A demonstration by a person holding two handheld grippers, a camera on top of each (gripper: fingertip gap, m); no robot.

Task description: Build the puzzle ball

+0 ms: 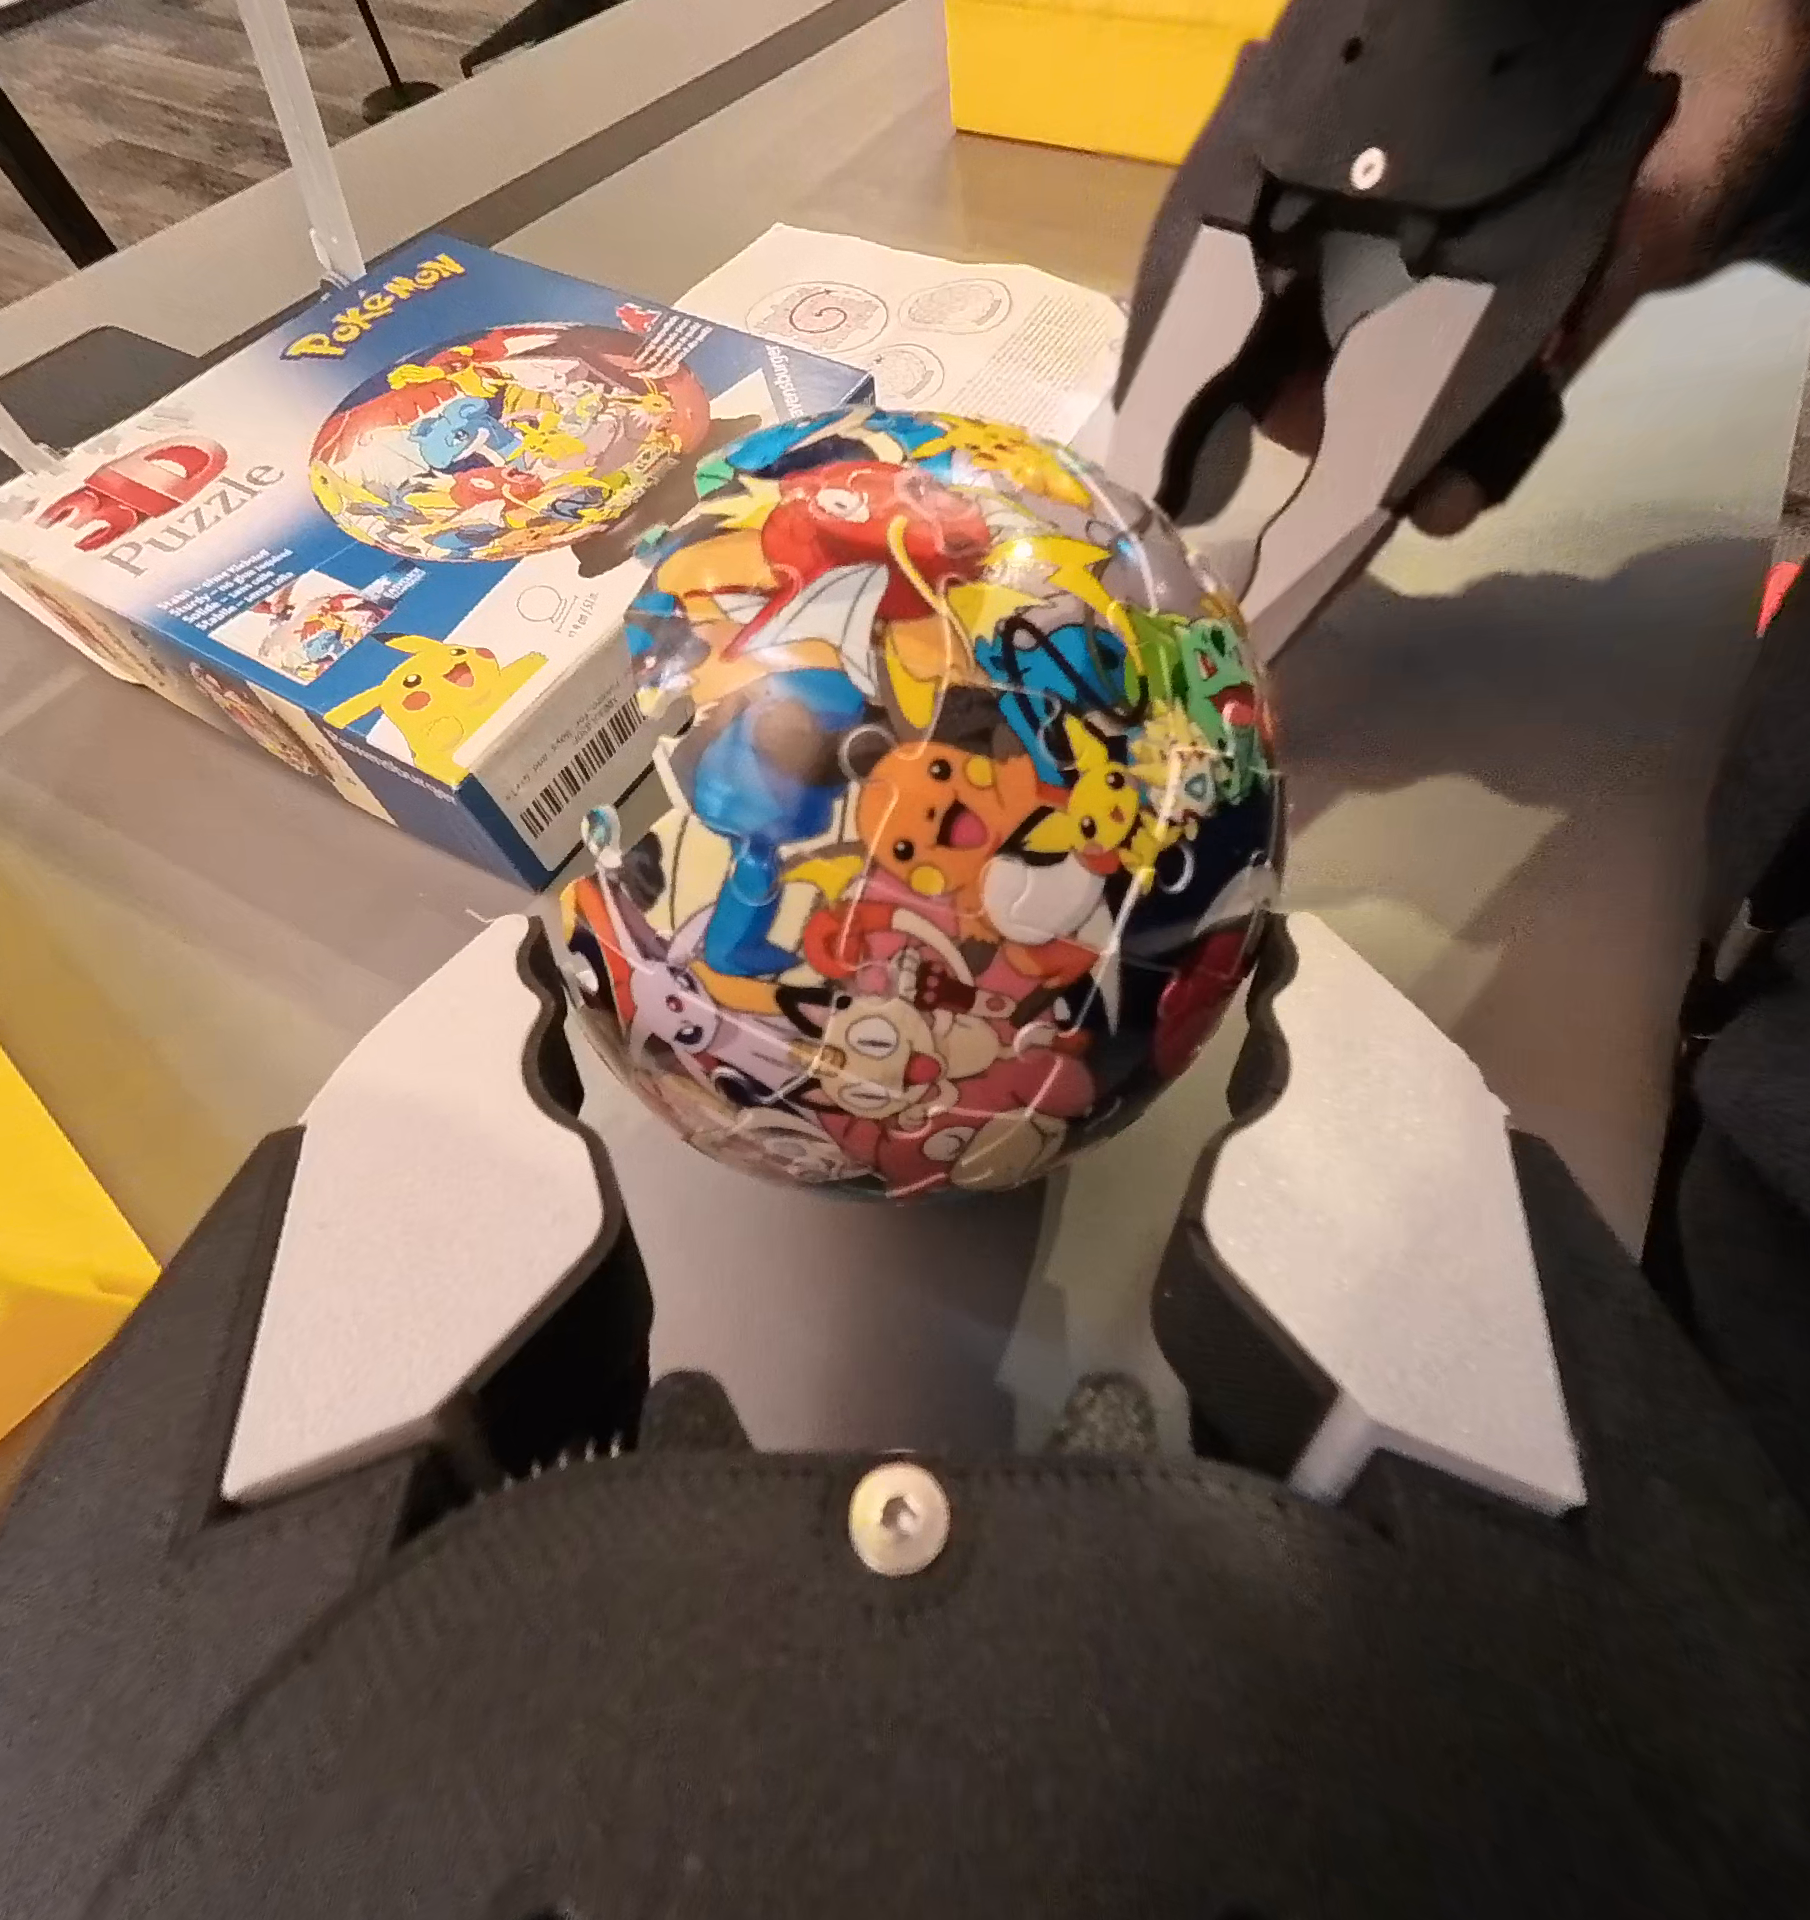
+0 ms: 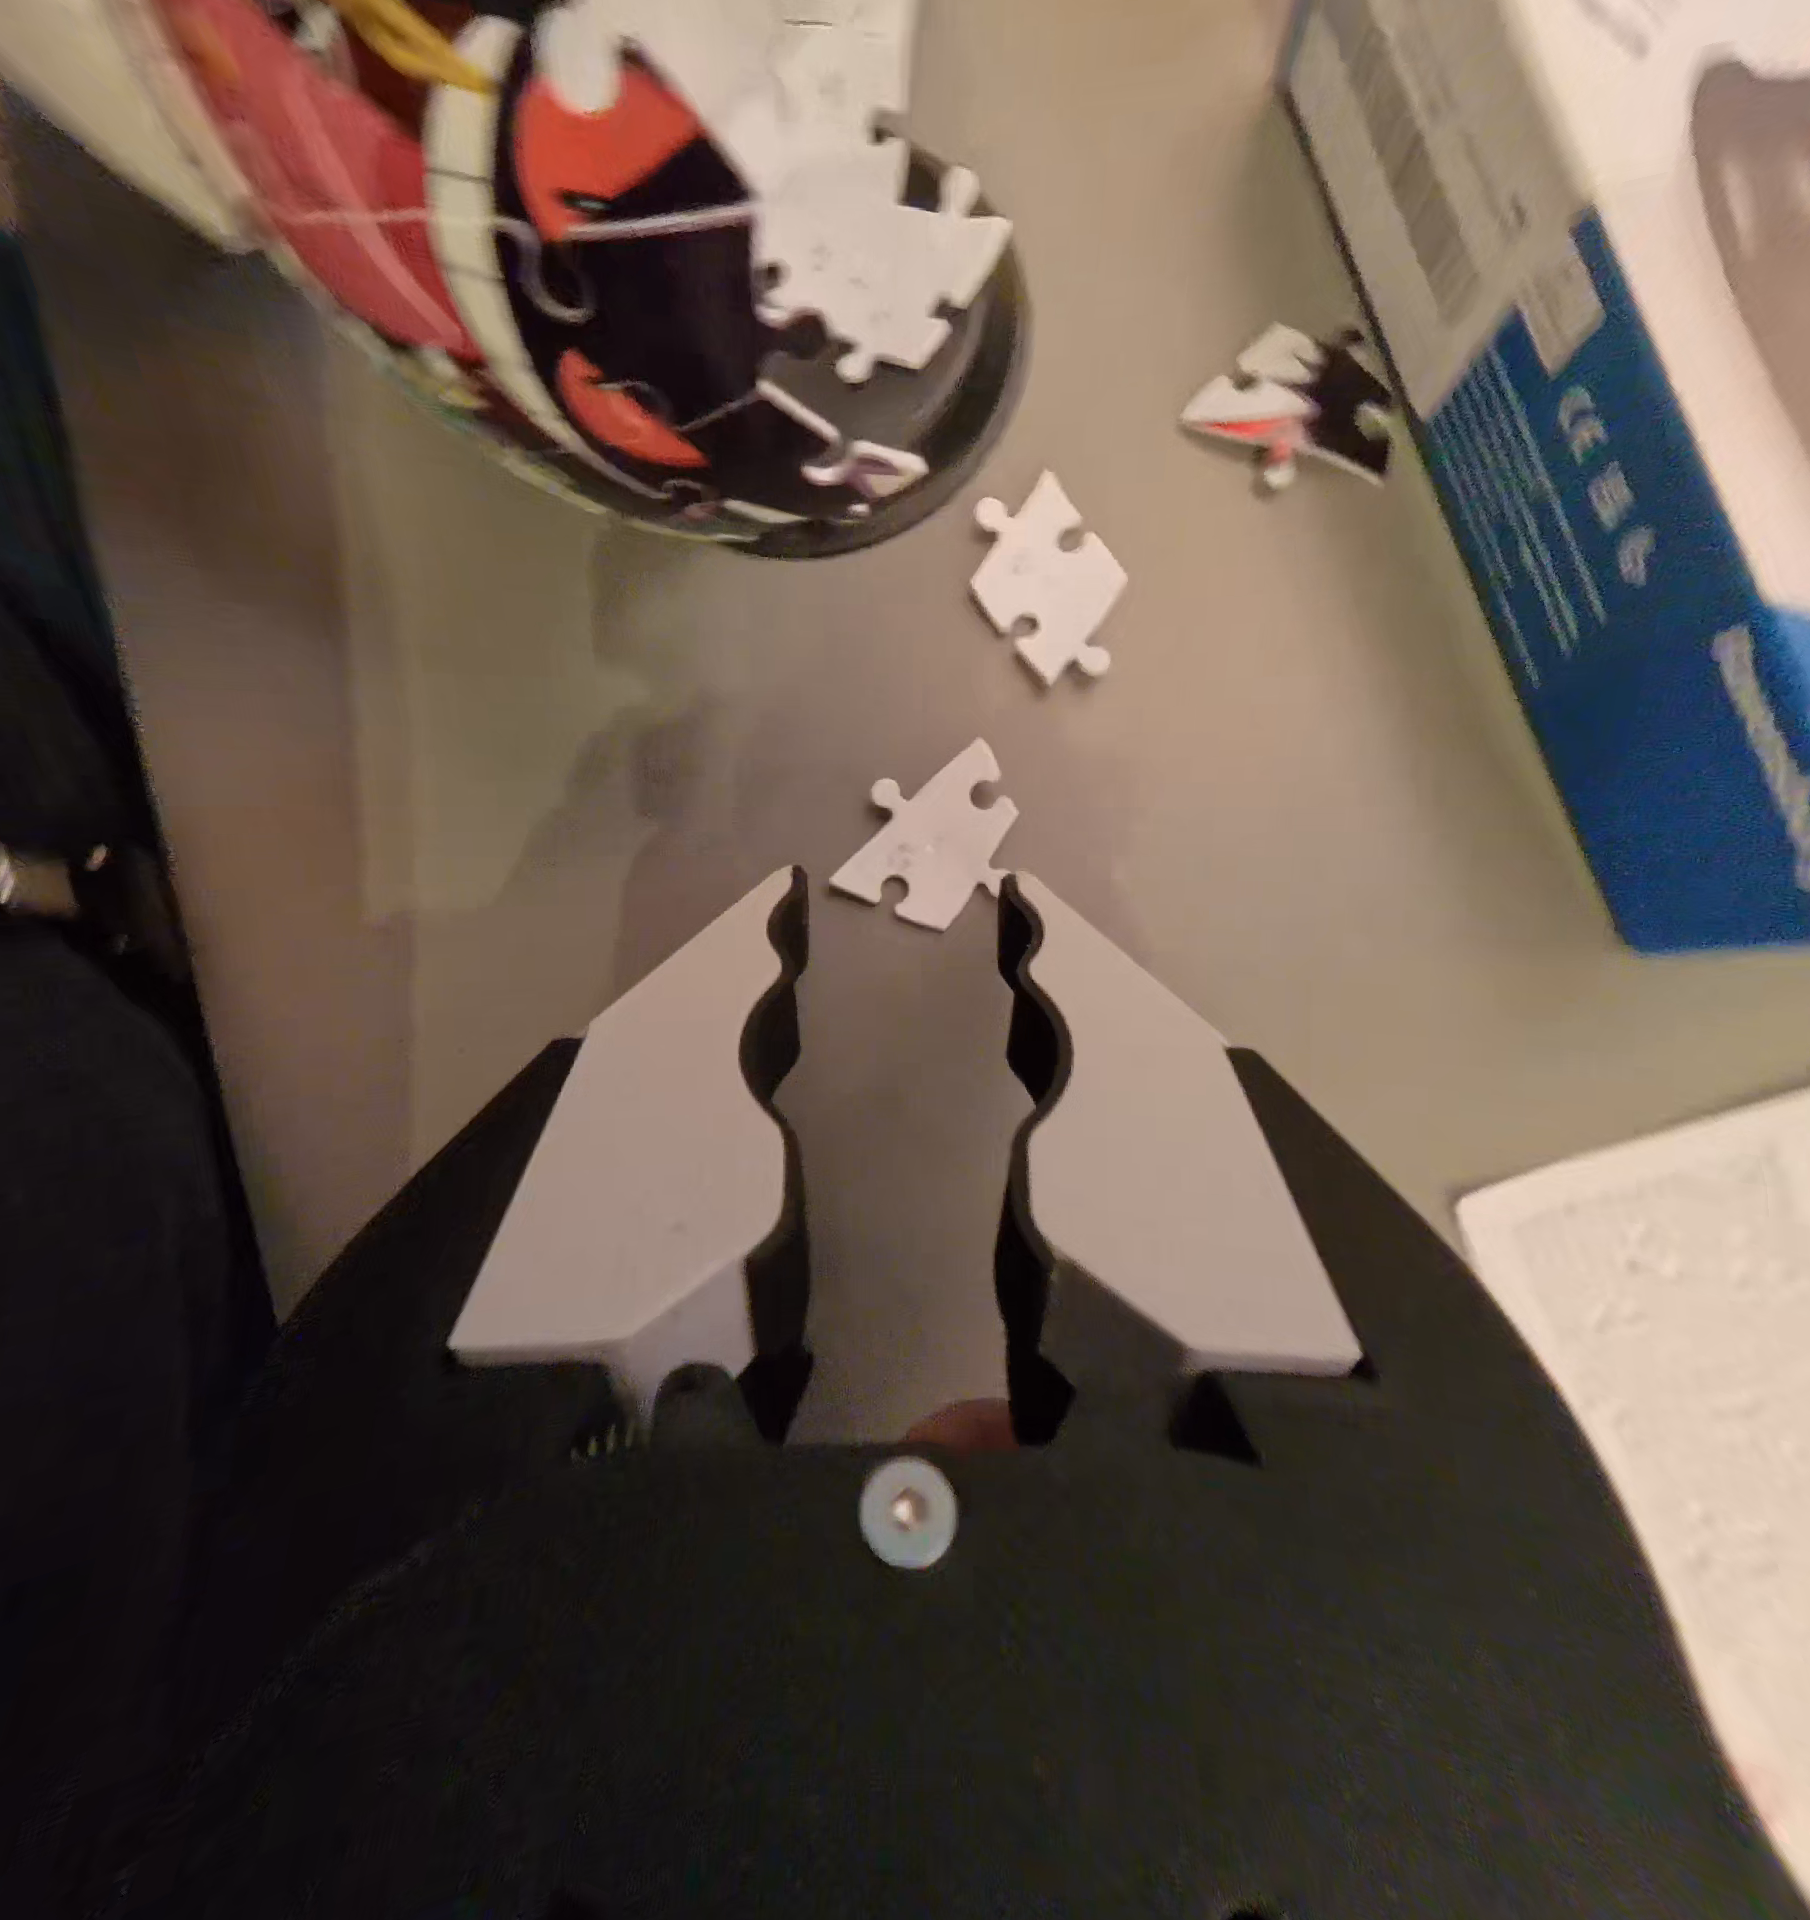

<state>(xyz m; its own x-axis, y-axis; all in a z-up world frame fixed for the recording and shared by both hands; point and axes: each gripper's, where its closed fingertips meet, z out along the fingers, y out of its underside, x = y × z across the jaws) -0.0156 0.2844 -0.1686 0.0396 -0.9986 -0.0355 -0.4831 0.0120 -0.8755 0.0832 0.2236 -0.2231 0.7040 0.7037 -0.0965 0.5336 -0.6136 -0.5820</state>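
The left hand-held gripper (image 1: 906, 966) is cradling the puzzle ball (image 1: 932, 810) on the desk (image 1: 257, 914), jaws wide; the right hand-held gripper (image 2: 901, 894), part-open and empty, is hovering over a white piece (image 2: 927, 847) beside the ball, which risks skidding flat when pinched

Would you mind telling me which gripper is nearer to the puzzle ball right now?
Left. The left gripper has its jaws on either side of the ball, around its lower half. The right gripper is off to the side, jaws pointing at a loose white piece on the table.
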